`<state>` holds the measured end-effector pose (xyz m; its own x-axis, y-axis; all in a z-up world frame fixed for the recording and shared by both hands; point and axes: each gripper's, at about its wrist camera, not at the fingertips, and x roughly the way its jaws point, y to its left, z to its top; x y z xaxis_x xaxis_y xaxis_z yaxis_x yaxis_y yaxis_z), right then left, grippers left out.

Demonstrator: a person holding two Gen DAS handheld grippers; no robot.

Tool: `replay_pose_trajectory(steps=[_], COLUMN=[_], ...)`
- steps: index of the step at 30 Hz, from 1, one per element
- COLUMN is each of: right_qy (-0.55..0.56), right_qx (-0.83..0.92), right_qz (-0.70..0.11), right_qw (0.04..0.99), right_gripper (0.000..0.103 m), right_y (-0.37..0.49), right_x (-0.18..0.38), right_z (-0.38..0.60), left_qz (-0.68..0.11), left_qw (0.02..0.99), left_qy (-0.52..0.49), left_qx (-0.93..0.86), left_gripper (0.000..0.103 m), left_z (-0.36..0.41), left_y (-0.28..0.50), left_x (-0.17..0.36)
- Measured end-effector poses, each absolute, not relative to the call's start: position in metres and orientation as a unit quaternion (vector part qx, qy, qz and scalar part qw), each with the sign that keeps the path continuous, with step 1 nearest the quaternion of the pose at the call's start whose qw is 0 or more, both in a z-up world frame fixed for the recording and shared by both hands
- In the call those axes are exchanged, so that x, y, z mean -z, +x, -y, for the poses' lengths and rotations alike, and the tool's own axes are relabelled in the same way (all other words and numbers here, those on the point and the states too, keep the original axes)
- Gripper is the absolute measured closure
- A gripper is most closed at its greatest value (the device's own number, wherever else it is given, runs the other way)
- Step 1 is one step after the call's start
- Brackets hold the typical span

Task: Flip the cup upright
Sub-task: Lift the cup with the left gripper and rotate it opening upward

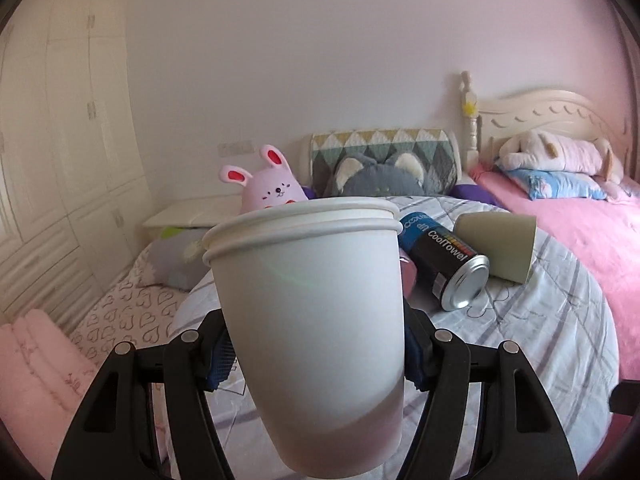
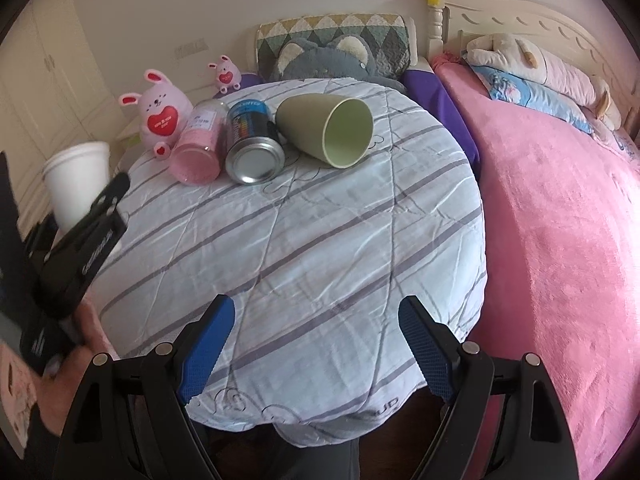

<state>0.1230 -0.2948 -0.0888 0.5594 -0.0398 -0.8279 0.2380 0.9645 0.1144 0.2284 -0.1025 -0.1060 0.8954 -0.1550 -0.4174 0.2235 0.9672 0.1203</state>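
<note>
My left gripper (image 1: 316, 356) is shut on a white paper cup (image 1: 312, 320), held mouth up and slightly tilted, above the left edge of the round table (image 2: 320, 240). The cup (image 2: 76, 184) and left gripper (image 2: 92, 232) also show at the left of the right wrist view. A green cup (image 2: 328, 128) lies on its side at the table's far side, mouth toward me; it also shows in the left wrist view (image 1: 496, 248). My right gripper (image 2: 316, 344) is open and empty above the table's near edge.
A black and blue can (image 2: 250, 148) and a pink bottle (image 2: 198, 148) lie on their sides left of the green cup. Pink bunny toys (image 2: 158, 114) sit at the far left. A pink bed (image 2: 560, 220) lies to the right, a grey cat cushion (image 2: 324, 60) behind.
</note>
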Motion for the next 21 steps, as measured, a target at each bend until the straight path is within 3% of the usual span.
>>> replay_pose_trajectory(steps=[14,21], right_qy=[0.067,0.052], right_qx=[0.113,0.13], right_qz=[-0.484,-0.494], right_qw=[0.865,0.858], right_gripper=[0.018,0.018], right_y=[0.1,0.086], right_x=[0.092,0.096], right_z=[0.231,0.207], left_qz=[-0.215,-0.208], left_qw=[0.951,0.946], left_qy=[0.093,0.101], left_qx=[0.202,0.228], left_gripper=[0.036,0.042], left_z=[0.073,0.063], left_y=[0.206,0.185], left_x=[0.155,0.172])
